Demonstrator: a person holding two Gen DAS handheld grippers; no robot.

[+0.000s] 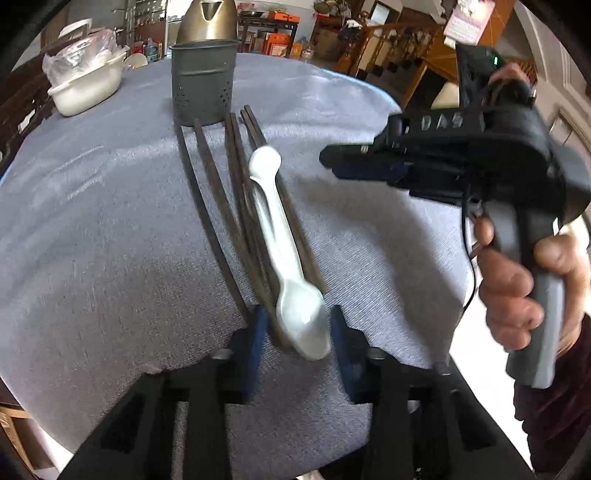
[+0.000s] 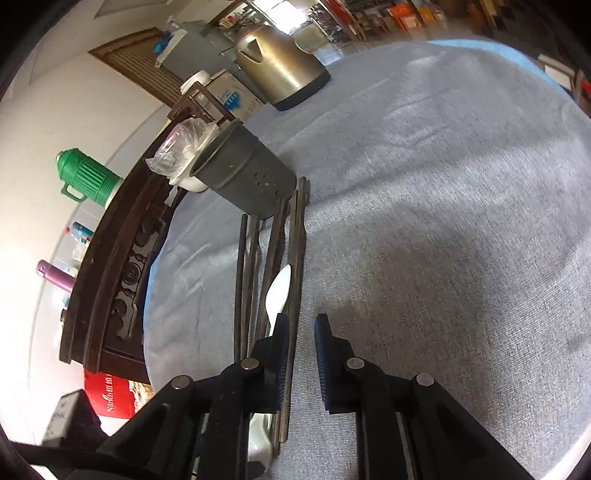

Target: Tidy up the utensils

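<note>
Several dark chopsticks (image 1: 236, 192) lie side by side on the grey-blue cloth. A white spoon (image 1: 273, 221) rests on top of them, its bowl toward me. Their far ends touch a grey perforated utensil holder (image 1: 203, 85) that stands upright. My left gripper (image 1: 297, 328) is low over the near ends. Its blue pads stand close on either side of the spoon bowl and some chopstick tips, and I see no firm press. A hand holds my right gripper (image 1: 328, 164) above the cloth to the right. From its own camera, the right gripper (image 2: 301, 332) shows a narrow gap with nothing gripped. It hovers over the chopsticks (image 2: 295, 240) and spoon (image 2: 279, 291), with the holder (image 2: 243, 173) beyond.
A brass-coloured kettle (image 1: 207, 18) stands behind the holder. A white bowl with a plastic bag (image 1: 85, 85) sits at the far left. The round table's cloth (image 1: 92, 221) drops off at the right edge. A dark carved cabinet (image 2: 110, 277) and a green flask (image 2: 88, 173) stand past the table.
</note>
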